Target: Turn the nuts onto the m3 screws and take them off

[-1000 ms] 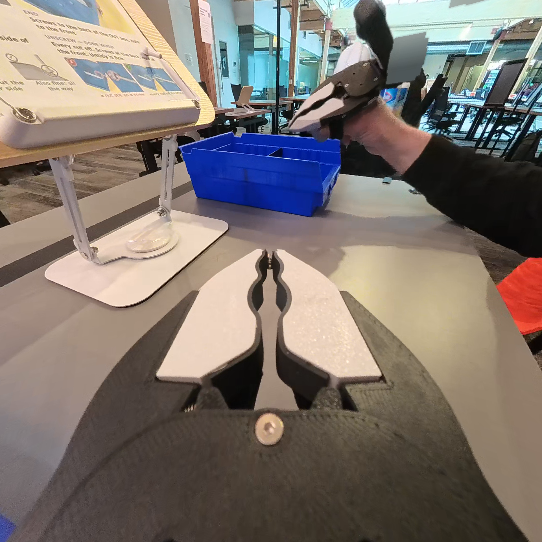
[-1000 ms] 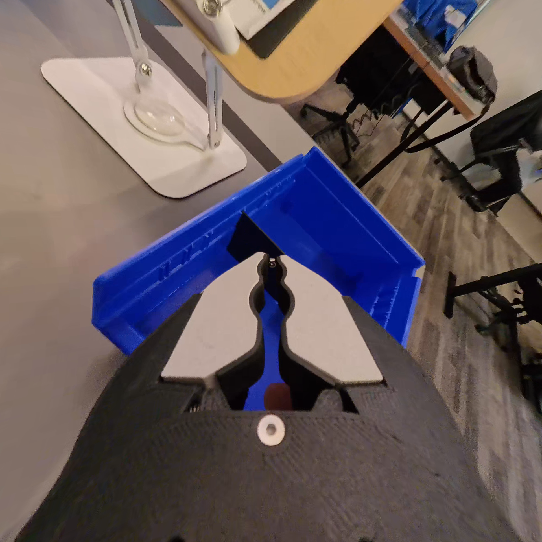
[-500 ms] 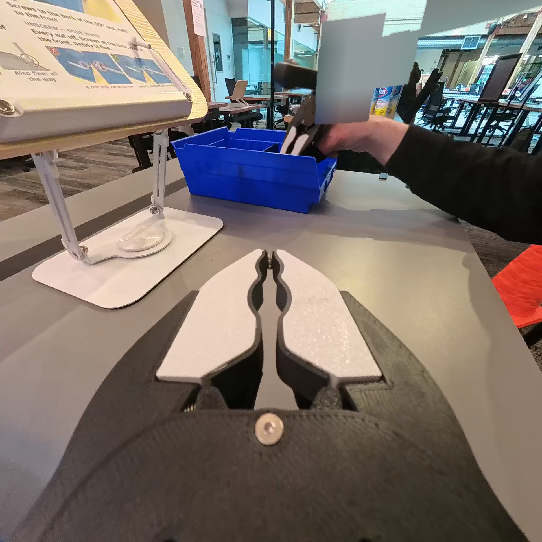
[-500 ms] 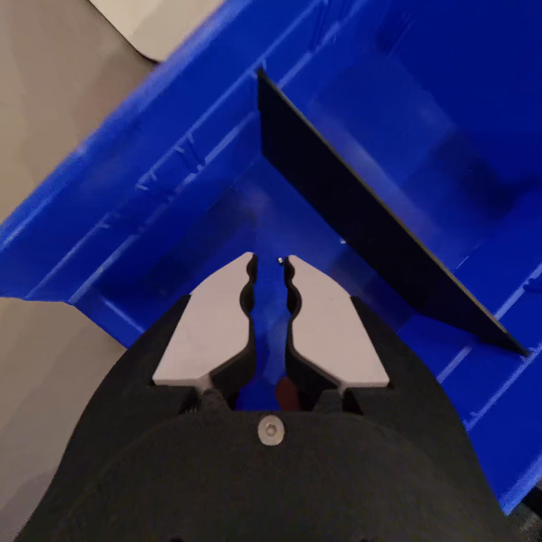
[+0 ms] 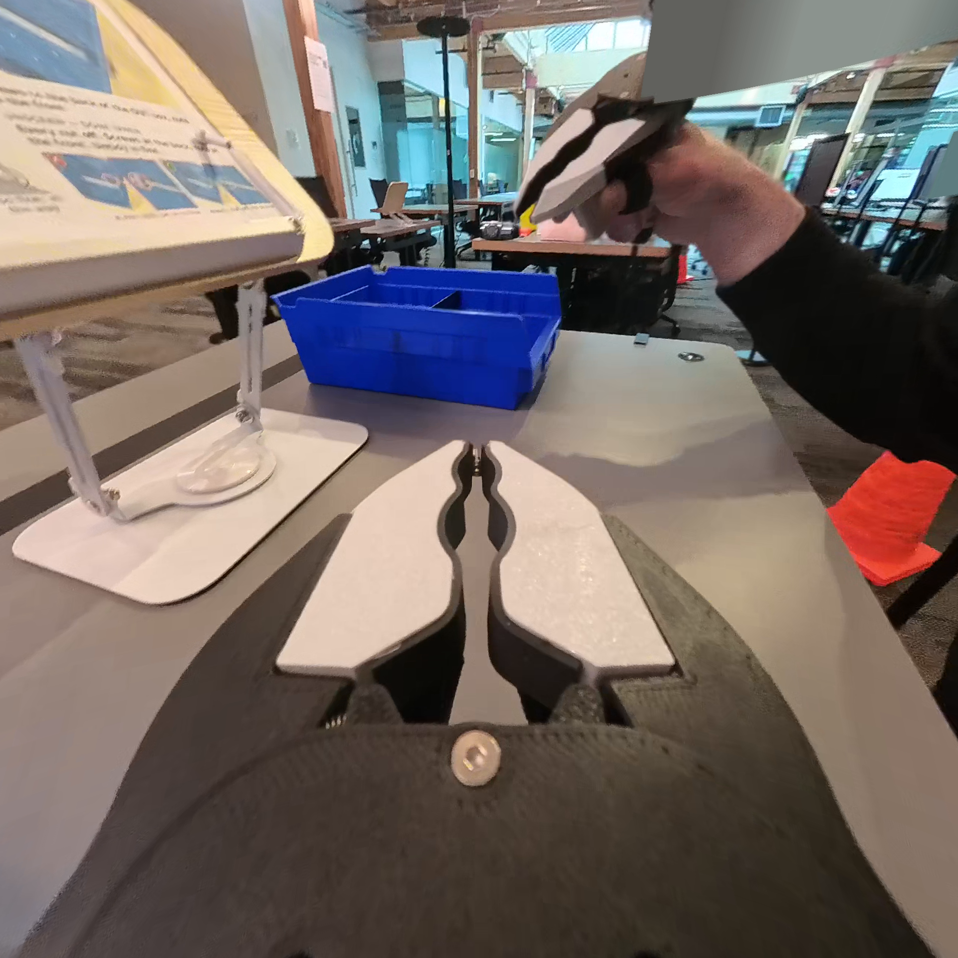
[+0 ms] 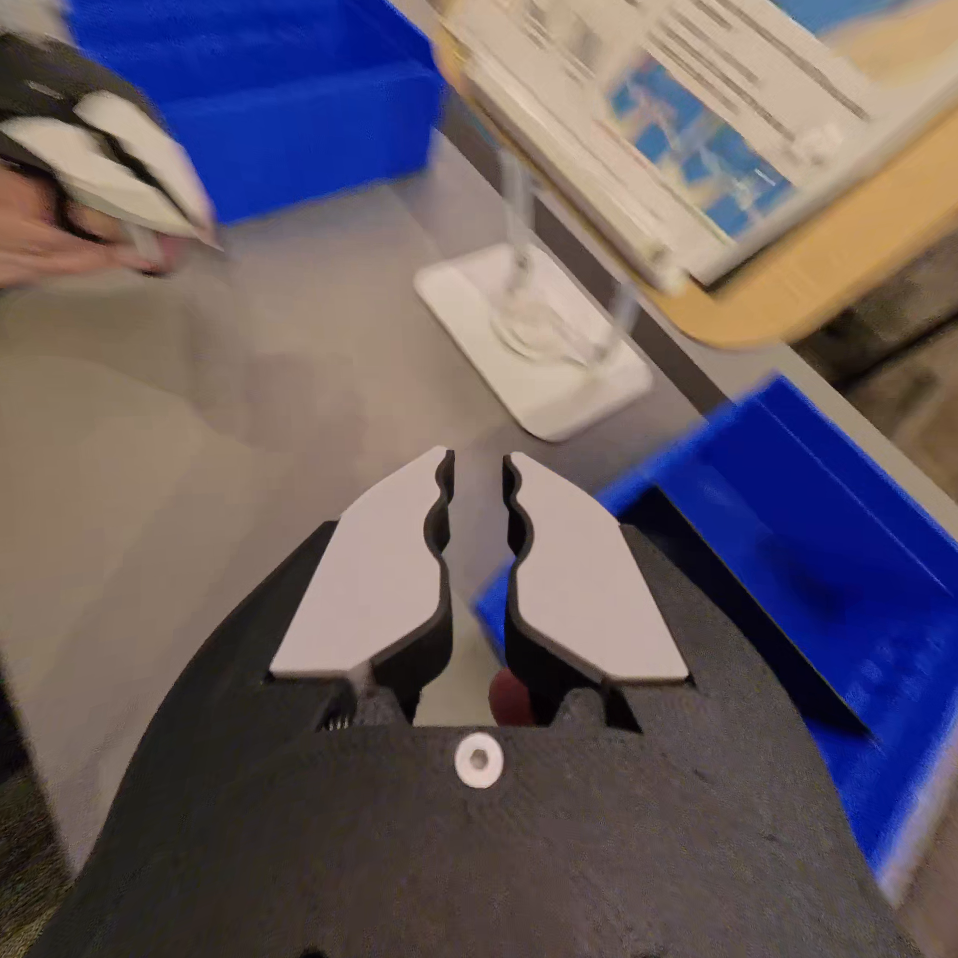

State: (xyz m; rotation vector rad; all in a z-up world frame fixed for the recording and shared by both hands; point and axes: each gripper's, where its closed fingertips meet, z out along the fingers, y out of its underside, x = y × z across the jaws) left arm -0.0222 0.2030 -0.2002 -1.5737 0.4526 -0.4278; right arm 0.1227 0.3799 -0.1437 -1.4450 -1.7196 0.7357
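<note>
My left gripper [image 5: 477, 453] is shut on a small metal screw [image 5: 476, 463] pinched at its tips, low over the grey table [image 5: 648, 466]. It also shows blurred at the top left of the right wrist view [image 6: 205, 230]. My right gripper [image 6: 477, 459] is open and empty, raised above the table. In the left wrist view it hangs in the air at the upper right [image 5: 524, 207], above the divided blue bin [image 5: 425, 342]. That bin's corner lies just right of the right gripper [image 6: 777, 544]. No nut shows clearly.
A white tilting stand [image 5: 197, 497] holds an instruction sheet [image 5: 129, 171] at the left; it also shows in the right wrist view [image 6: 534, 342]. A second blue bin [image 6: 259, 103] lies beyond the left gripper. A red chair [image 5: 891, 518] stands off the table's right edge.
My right gripper dipped into the blue bin, opened and let go of a small metal piece. It then rose out and swung over the table. The left gripper stayed shut on the screw.
</note>
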